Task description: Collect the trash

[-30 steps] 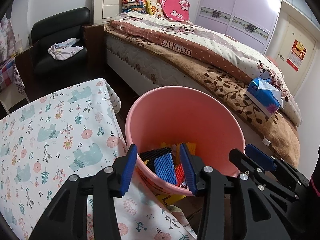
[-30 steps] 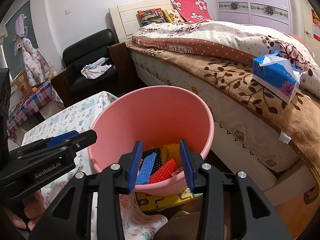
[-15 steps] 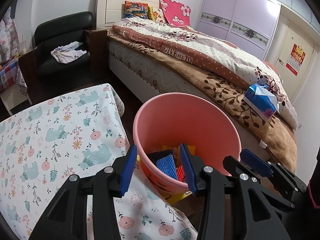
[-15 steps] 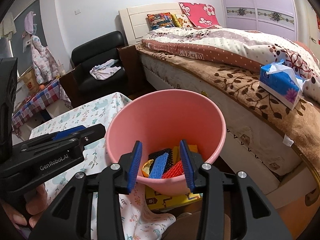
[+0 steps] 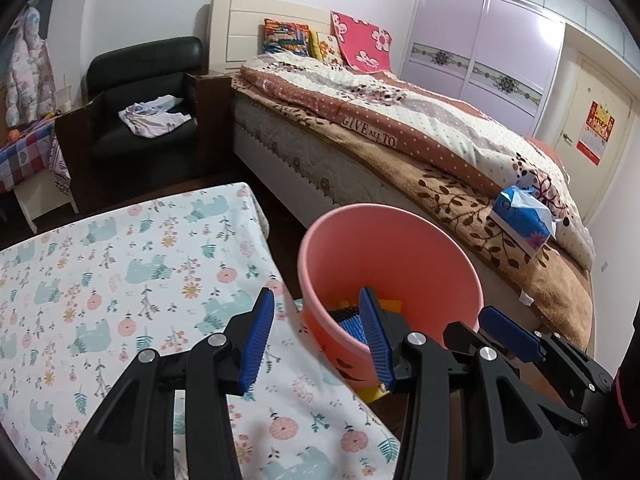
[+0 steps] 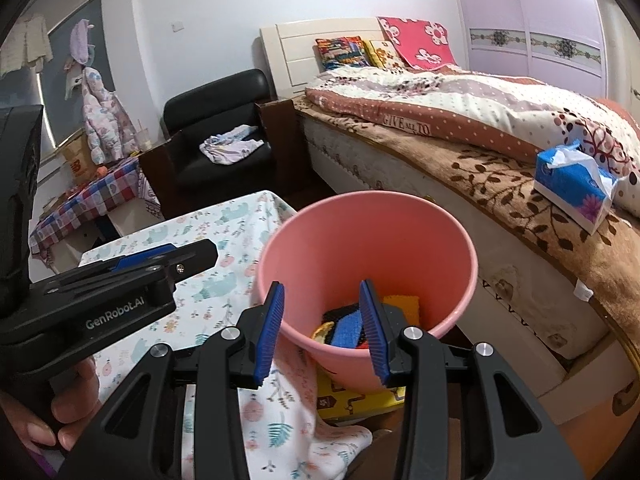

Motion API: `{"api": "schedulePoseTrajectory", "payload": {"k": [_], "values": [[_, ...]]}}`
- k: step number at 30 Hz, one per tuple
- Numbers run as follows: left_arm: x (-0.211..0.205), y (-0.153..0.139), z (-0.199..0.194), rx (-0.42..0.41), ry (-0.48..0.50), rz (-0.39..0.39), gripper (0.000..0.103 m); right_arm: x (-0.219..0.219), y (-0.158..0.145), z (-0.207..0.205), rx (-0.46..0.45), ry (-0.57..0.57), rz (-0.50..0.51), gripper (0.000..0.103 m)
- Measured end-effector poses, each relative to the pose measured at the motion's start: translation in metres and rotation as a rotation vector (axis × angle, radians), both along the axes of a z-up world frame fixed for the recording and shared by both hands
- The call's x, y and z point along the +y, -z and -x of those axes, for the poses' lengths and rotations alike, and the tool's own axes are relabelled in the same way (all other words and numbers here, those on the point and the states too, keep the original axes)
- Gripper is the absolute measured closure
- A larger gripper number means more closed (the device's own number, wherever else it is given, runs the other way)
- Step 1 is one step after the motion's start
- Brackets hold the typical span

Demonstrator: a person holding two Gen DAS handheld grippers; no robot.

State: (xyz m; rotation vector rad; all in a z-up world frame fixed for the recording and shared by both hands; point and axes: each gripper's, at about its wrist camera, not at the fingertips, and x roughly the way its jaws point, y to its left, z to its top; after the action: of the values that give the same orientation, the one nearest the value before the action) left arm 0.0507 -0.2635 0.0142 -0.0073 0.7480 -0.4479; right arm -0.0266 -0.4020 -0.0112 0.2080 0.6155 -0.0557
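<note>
A pink bin (image 5: pixel 400 248) stands on the floor between the table and the bed; it also shows in the right wrist view (image 6: pixel 360 240). In its bottom lie several coloured foam pieces (image 6: pixel 348 326), blue, black, red and yellow. My left gripper (image 5: pixel 316 340) is open and empty, above the table's right edge and the bin's near rim. My right gripper (image 6: pixel 322 330) is open and empty, above the bin's near rim. The left gripper's body (image 6: pixel 120 292) shows at the left of the right wrist view.
A table with a floral, bear-print cloth (image 5: pixel 120 280) lies left of the bin. The bed (image 5: pixel 400 140) runs behind, with a blue tissue pack (image 5: pixel 520 224) on it. A black armchair (image 5: pixel 148 92) with clothes stands at the back. A yellow box (image 6: pixel 360 400) lies under the bin.
Both grippers have drawn back and up from the bin, which now looks smaller and farther right. More of the table cloth shows. Both stay open.
</note>
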Motion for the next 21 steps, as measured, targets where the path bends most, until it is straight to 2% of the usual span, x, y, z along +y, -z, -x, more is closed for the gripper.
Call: {"api": "schedulePoseTrajectory", "payload": {"k": [5, 7, 21], "values": [[0.018, -0.005, 0.005, -0.009, -0.036, 0.009, 0.059, 0.016, -0.005, 0.005, -0.020, -0.026, 0.000, 0.062], [0.026, -0.007, 0.008, -0.014, -0.047, 0.012, 0.059, 0.022, -0.007, 0.007, -0.030, -0.036, 0.000, 0.053], [0.079, -0.009, 0.024, -0.040, -0.141, -0.005, 0.064, 0.067, -0.015, 0.010, -0.075, -0.105, 0.017, 0.052]]}}
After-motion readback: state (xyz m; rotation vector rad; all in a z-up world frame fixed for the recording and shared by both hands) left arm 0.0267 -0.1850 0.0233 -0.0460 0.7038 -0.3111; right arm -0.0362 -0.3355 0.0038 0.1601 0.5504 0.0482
